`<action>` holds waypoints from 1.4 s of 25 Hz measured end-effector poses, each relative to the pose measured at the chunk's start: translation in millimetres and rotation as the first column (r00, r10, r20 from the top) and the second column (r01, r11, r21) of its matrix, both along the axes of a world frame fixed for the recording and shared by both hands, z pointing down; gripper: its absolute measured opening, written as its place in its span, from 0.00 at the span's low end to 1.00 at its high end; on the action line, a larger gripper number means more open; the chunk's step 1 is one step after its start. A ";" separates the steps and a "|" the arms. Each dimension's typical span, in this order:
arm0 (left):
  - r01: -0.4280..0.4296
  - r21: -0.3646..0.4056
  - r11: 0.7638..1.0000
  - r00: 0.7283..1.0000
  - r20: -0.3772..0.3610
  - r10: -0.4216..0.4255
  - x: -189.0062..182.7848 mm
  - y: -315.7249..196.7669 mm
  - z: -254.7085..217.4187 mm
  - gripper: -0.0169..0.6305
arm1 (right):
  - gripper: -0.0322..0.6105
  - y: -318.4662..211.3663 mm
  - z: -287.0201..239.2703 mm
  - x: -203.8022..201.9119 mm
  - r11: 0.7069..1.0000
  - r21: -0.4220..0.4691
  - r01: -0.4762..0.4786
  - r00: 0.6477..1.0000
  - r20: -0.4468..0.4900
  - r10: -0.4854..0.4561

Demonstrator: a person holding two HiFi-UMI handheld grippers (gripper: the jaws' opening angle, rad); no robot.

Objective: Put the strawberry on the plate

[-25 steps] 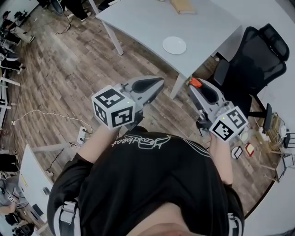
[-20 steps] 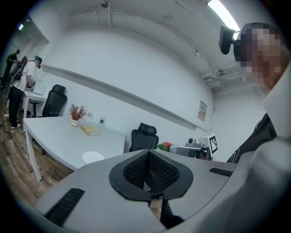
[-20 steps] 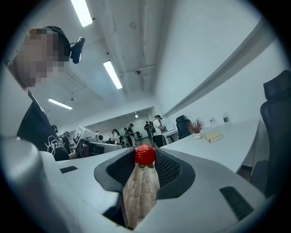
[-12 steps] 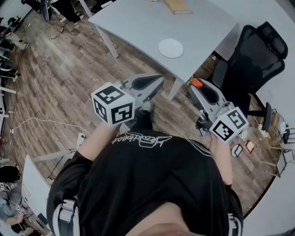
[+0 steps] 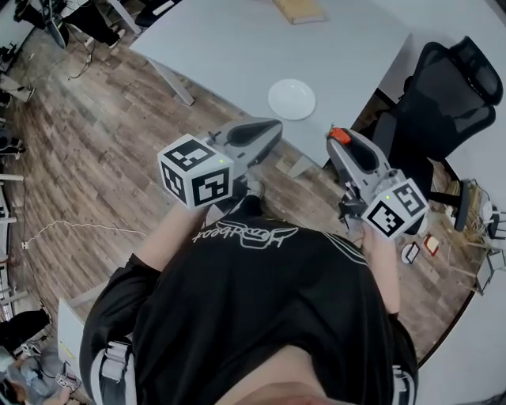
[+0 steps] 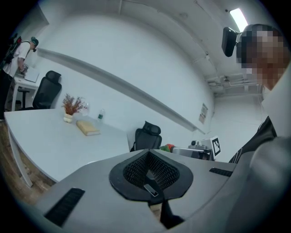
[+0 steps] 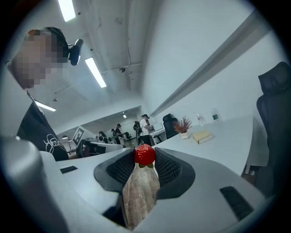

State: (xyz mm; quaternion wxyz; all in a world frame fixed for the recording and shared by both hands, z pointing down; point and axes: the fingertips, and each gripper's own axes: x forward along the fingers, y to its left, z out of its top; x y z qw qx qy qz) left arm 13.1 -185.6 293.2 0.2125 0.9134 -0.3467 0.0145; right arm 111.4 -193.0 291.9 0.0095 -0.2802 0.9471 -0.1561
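A red strawberry (image 5: 339, 136) (image 7: 144, 154) sits pinched at the tip of my right gripper (image 5: 340, 142) (image 7: 144, 158), which is shut on it. That gripper hangs over the wood floor just short of the grey table's corner. The white round plate (image 5: 292, 99) lies on the table (image 5: 229, 47) near that corner, ahead of and between both grippers. My left gripper (image 5: 271, 131) (image 6: 147, 154) is held level at the left, its jaws together with nothing between them. In the left gripper view the strawberry (image 6: 167, 147) shows small at the right.
A black office chair (image 5: 443, 103) stands right of the table corner. A tan book (image 5: 298, 9) (image 6: 87, 128) and a small dried plant (image 6: 70, 107) sit far back on the table. Table legs (image 5: 175, 87) stand on the floor. People and desks fill the far left.
The table and plate have come closer and lower in the head view as I move toward them. Both grippers keep their pose, and the strawberry stays in the right one.
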 end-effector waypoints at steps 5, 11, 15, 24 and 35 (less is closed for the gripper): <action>-0.014 -0.046 0.999 1.000 0.007 0.014 -21.6 -56.4 10.3 0.04 | 0.25 -56.6 5.7 -14.8 0.998 -0.051 -0.040 0.999 -0.012 0.040; -0.041 -0.085 0.996 0.999 0.007 0.042 -36.7 -104.8 21.9 0.04 | 0.25 -108.1 11.7 -29.4 0.995 -0.078 -0.067 0.997 -0.029 0.065; -0.059 -0.098 0.993 0.998 0.005 0.060 -46.3 -128.3 26.1 0.04 | 0.25 -129.6 15.7 -36.1 0.992 -0.096 -0.084 0.996 -0.043 0.080; -0.103 -0.119 0.988 0.995 0.005 0.104 -60.6 -166.0 41.6 0.04 | 0.25 -162.6 28.2 -49.1 0.988 -0.083 -0.129 0.987 -0.109 0.120; -0.162 -0.166 0.973 0.986 0.008 0.166 -59.0 -182.5 72.9 0.04 | 0.25 -180.7 60.9 -55.1 0.976 -0.084 -0.199 0.966 -0.186 0.181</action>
